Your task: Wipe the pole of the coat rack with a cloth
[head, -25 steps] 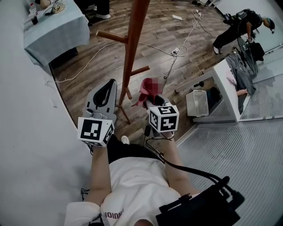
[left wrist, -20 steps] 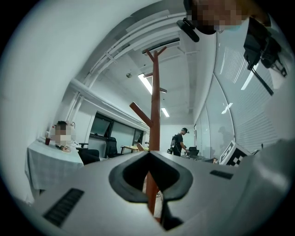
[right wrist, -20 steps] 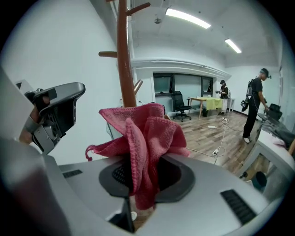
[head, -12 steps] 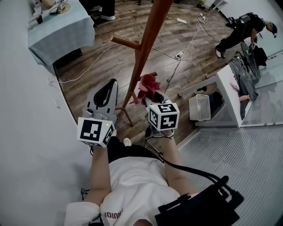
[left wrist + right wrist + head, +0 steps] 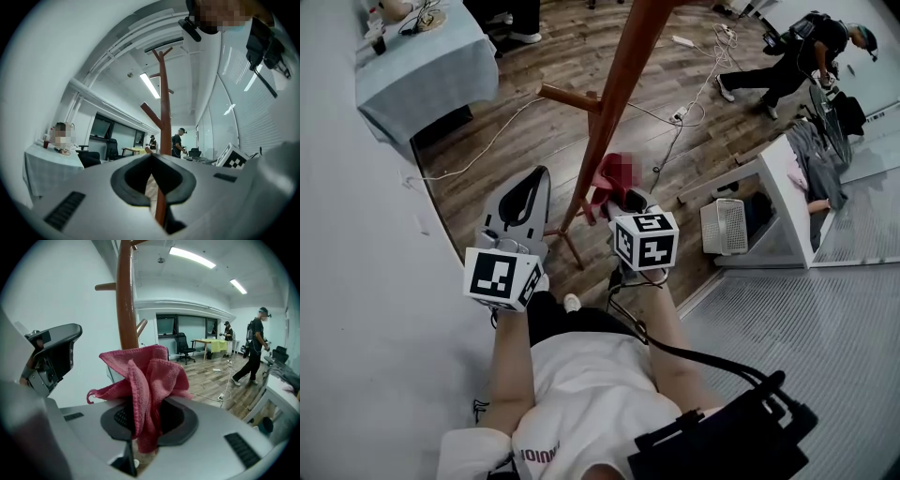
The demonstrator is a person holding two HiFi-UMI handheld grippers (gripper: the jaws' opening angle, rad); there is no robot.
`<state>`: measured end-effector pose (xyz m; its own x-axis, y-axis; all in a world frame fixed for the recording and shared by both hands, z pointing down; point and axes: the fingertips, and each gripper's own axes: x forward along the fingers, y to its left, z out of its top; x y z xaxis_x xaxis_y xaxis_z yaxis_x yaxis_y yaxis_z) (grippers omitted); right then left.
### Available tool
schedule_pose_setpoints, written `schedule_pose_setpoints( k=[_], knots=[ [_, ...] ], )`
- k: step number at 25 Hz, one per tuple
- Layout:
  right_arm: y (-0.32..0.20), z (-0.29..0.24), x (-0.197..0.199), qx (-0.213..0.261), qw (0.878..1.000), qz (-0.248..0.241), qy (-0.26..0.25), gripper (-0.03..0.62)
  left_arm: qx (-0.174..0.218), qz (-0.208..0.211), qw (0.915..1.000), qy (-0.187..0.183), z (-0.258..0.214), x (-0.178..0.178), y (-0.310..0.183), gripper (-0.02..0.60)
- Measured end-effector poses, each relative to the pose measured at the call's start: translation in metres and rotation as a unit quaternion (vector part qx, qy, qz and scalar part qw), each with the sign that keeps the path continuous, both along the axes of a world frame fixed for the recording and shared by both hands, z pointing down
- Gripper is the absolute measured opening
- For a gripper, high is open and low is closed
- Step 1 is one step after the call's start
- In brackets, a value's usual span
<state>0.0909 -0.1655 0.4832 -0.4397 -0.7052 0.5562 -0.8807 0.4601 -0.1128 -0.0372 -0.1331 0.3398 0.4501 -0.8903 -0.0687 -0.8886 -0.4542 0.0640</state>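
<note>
The brown wooden coat rack pole (image 5: 614, 103) slants from the top of the head view down to its feet near my grippers. My right gripper (image 5: 619, 199) is shut on a bunched red cloth (image 5: 607, 178), held close against the pole's right side low down. In the right gripper view the red cloth (image 5: 140, 373) sticks up out of the right gripper (image 5: 140, 401), with the pole (image 5: 124, 296) just behind it. My left gripper (image 5: 534, 178) is shut and holds nothing, a little left of the pole. The left gripper (image 5: 151, 157) looks up along the pole (image 5: 164, 103).
A peg (image 5: 567, 94) juts left from the pole. A table with a pale blue cloth (image 5: 422, 66) stands at upper left by the white wall. Cables (image 5: 675, 112) trail over the wood floor. A white basket (image 5: 727, 225), a white bench (image 5: 778, 178) and a person (image 5: 797, 47) are to the right.
My right gripper has carried the red cloth in closer to the pole. The left gripper has hardly moved. The person in the background has stepped to the left.
</note>
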Motion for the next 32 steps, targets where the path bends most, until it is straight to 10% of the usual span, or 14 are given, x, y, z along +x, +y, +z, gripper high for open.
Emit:
schedule_pose_setpoints(
  k=[32],
  knots=[
    [-0.016, -0.013, 0.030, 0.008, 0.998, 0.056, 0.012, 0.092, -0.003, 0.017, 0.9998, 0.008, -0.001, -0.005, -0.010, 0.012]
  ],
)
